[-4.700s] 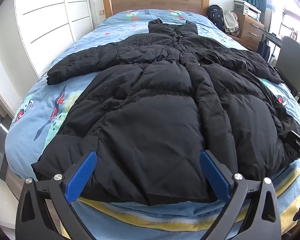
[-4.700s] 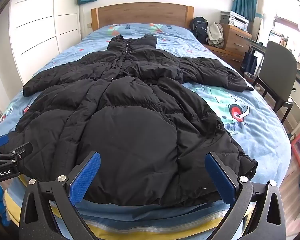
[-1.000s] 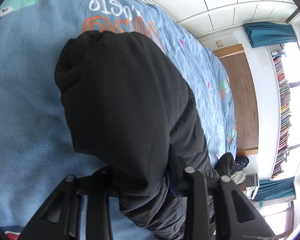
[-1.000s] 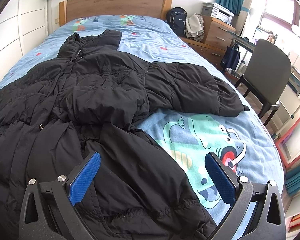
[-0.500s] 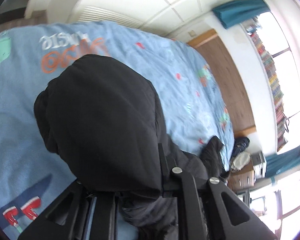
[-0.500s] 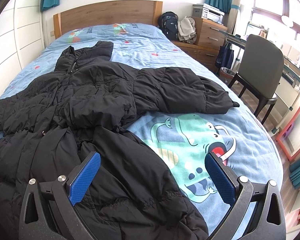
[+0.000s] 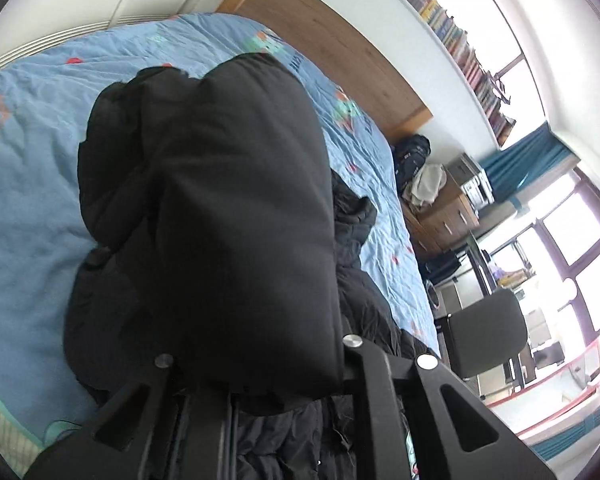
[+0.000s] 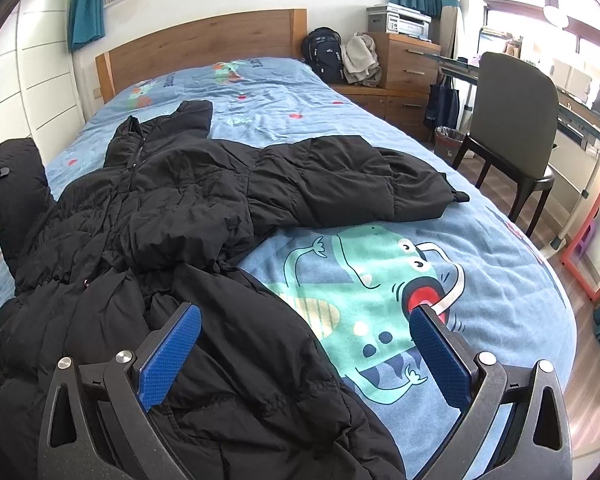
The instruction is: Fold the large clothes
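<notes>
1. Left gripper is clenched on the coat's left sleeve, lifted clear of the bed.
2. Right gripper gapes wide, gripping nothing, over the coat's lower edge.
3. Coat lies lengthwise along the bed, collar toward the headboard, right sleeve stretched sideways toward the chair.

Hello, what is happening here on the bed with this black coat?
A person is folding a black puffer coat spread on the bed, with a pair of tongs in each hand. The left tongs are shut on one sleeve and hold it raised off the bedcover. The right tongs are open above the coat's lower part, holding nothing. The other sleeve lies flat on the bed.
</notes>
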`<state>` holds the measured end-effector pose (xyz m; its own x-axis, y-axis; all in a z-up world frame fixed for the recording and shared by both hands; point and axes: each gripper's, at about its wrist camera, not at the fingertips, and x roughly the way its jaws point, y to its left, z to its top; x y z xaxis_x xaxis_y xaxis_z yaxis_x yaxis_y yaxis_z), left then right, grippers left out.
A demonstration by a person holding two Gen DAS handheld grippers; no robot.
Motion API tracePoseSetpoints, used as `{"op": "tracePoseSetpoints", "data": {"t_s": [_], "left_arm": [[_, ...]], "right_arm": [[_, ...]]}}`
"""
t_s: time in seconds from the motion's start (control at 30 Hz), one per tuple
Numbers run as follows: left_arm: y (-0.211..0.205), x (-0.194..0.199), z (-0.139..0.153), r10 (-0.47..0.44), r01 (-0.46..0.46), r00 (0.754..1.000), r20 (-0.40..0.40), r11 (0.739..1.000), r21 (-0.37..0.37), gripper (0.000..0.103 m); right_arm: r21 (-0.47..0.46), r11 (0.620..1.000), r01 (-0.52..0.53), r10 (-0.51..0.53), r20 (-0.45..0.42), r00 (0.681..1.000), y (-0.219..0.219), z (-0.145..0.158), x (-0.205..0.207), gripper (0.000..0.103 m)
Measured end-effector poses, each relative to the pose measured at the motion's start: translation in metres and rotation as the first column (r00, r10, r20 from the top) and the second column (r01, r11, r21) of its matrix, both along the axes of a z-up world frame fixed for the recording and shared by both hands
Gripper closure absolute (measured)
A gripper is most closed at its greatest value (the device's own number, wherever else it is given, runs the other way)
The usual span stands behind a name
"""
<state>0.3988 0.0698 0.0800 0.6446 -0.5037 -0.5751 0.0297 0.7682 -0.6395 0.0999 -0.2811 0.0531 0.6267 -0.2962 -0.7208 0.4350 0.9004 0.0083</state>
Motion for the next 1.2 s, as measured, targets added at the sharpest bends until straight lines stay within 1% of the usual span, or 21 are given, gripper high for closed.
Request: {"op": "tracePoseSetpoints", "data": {"t_s": [0.1, 0.17, 0.27, 0.3, 0.33, 0.37, 0.43, 0.53, 0.6, 0.63, 0.67, 0.73, 0.8, 0.83, 0.9, 0.97, 1.03, 1.07, 1.1, 1.17, 1.2], "left_arm": [[-0.046, 0.004, -0.013, -0.064, 0.066, 0.997, -0.035, 0.996, 0.057, 0.090], [-0.074, 0.008, -0.027, -0.109, 0.118, 0.991, -0.071, 0.984, 0.132, 0.090], [-0.101, -0.001, -0.050, -0.156, 0.178, 0.980, -0.119, 0.963, 0.204, 0.085], [-0.106, -0.004, -0.057, -0.172, 0.198, 0.975, -0.138, 0.958, 0.209, 0.078], [-0.111, -0.005, -0.062, -0.184, 0.212, 0.971, -0.150, 0.955, 0.207, 0.074], [-0.116, -0.009, -0.069, -0.202, 0.234, 0.965, -0.165, 0.950, 0.206, 0.072], [-0.124, -0.015, -0.078, -0.231, 0.268, 0.955, -0.184, 0.939, 0.216, 0.065], [-0.134, -0.027, -0.086, -0.270, 0.319, 0.940, -0.210, 0.914, 0.251, 0.062], [-0.138, -0.034, -0.083, -0.292, 0.341, 0.934, -0.207, 0.899, 0.274, 0.062], [-0.139, -0.038, -0.078, -0.306, 0.351, 0.932, -0.196, 0.896, 0.272, 0.062], [-0.138, -0.041, -0.075, -0.316, 0.356, 0.931, -0.183, 0.896, 0.265, 0.061], [-0.134, -0.051, -0.054, -0.342, 0.363, 0.931, -0.125, 0.902, 0.236, 0.053], [-0.127, -0.057, -0.035, -0.355, 0.361, 0.932, -0.069, 0.909, 0.209, 0.048], [-0.125, -0.056, -0.026, -0.345, 0.348, 0.937, -0.050, 0.914, 0.208, 0.043], [-0.127, -0.041, -0.012, -0.309, 0.308, 0.951, -0.031, 0.926, 0.217, 0.037], [-0.131, -0.027, -0.010, -0.285, 0.286, 0.958, -0.038, 0.928, 0.241, 0.036], [-0.138, -0.014, -0.022, -0.264, 0.276, 0.961, -0.078, 0.924, 0.265, 0.036], [-0.142, -0.009, -0.031, -0.261, 0.280, 0.960, -0.104, 0.918, 0.281, 0.036], [-0.149, -0.003, -0.046, -0.263, 0.291, 0.956, -0.131, 0.907, 0.304, 0.036], [-0.165, -0.003, -0.069, -0.285, 0.332, 0.942, -0.179, 0.879, 0.344, 0.036], [-0.170, -0.004, -0.078, -0.289, 0.341, 0.938, -0.190, 0.870, 0.356, 0.036]], "right_arm": [[0.015, 1.000, 0.004, -0.004, 0.002, 1.000, -0.005, -0.003, -0.003, 0.001], [0.025, 1.000, 0.007, -0.007, 0.001, 1.000, -0.008, -0.006, -0.005, 0.001], [0.038, 0.999, 0.011, -0.010, -0.007, 1.000, -0.013, -0.011, -0.007, 0.001], [0.043, 0.999, 0.013, -0.013, -0.010, 1.000, -0.015, -0.013, -0.008, 0.001], [0.049, 0.999, 0.016, -0.015, -0.014, 1.000, -0.016, -0.015, -0.008, 0.001], [0.054, 0.998, 0.018, -0.018, -0.016, 1.000, -0.018, -0.016, -0.008, 0.001], [0.063, 0.998, 0.024, -0.023, -0.016, 1.000, -0.021, -0.017, -0.009, 0.001], [0.069, 0.997, 0.026, -0.025, -0.013, 1.000, -0.022, -0.018, -0.010, 0.001], [0.067, 0.998, 0.023, -0.022, -0.011, 1.000, -0.021, -0.017, -0.011, 0.001], [0.066, 0.998, 0.021, -0.021, -0.010, 1.000, -0.021, -0.016, -0.011, 0.001], [0.064, 0.998, 0.021, -0.020, -0.009, 1.000, -0.020, -0.015, -0.012, 0.001], [0.062, 0.998, 0.022, -0.022, -0.007, 1.000, -0.021, -0.014, -0.012, 0.001], [0.061, 0.998, 0.021, -0.021, -0.007, 1.000, -0.021, -0.014, -0.011, 0.001], [0.060, 0.998, 0.020, -0.020, -0.007, 1.000, -0.021, -0.013, -0.011, 0.001], [0.055, 0.998, 0.016, -0.015, -0.006, 1.000, -0.020, -0.013, -0.008, 0.001], [0.052, 0.999, 0.004, -0.004, -0.006, 1.000, -0.018, -0.011, -0.003, 0.001], [0.041, 0.999, -0.014, 0.014, -0.002, 1.000, -0.015, -0.008, 0.005, 0.001], [0.032, 0.999, -0.025, 0.025, 0.002, 1.000, -0.013, -0.006, 0.010, 0.001], [0.027, 0.999, -0.032, 0.032, 0.005, 0.999, -0.011, -0.004, 0.015, 0.001], [0.021, 0.999, -0.048, 0.048, 0.014, 0.999, -0.007, 0.000, 0.024, 0.001], [0.019, 0.998, -0.054, 0.054, 0.016, 0.998, -0.006, 0.001, 0.027, 0.001]]}}
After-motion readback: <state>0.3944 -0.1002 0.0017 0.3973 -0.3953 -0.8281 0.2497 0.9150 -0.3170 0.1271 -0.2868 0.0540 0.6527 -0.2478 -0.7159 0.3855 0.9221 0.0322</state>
